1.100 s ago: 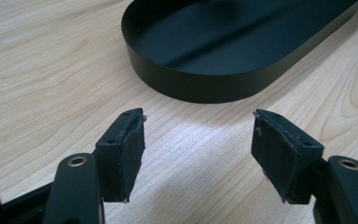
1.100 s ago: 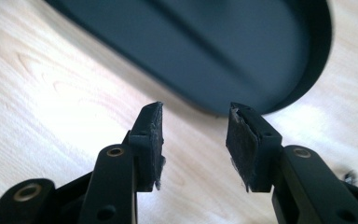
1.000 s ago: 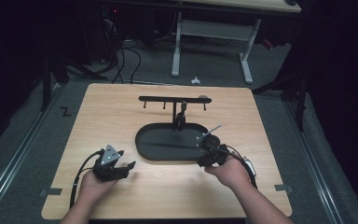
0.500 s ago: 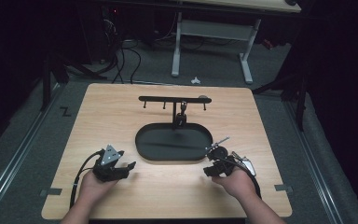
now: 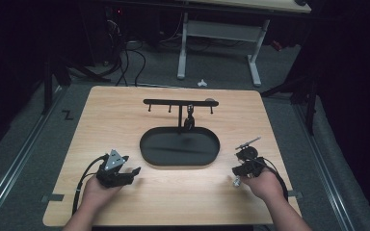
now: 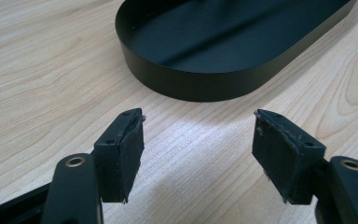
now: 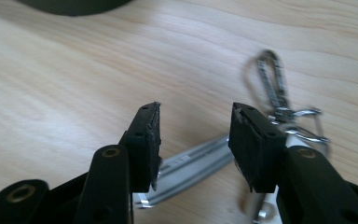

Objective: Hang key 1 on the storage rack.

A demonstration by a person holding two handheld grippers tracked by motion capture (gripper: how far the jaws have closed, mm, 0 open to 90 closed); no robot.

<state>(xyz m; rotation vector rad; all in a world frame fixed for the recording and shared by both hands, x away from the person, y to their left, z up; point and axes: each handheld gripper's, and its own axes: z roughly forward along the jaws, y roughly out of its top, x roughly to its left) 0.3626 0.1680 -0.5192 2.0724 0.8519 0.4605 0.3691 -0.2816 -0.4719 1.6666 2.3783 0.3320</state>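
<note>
Below, two claws, left (image 6: 198,154) wide and right (image 7: 193,144) half-open, one keyring (image 7: 279,107), one tray (image 5: 147,144).

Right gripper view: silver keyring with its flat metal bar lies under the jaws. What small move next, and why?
Probably lower the right gripper a little and close on the flat silver metal bar. Its jaws stand apart with nothing pressed between the pads, and the bar runs across the gap just below them on the light wooden table, with the silver clip and ring off to one side.
</note>
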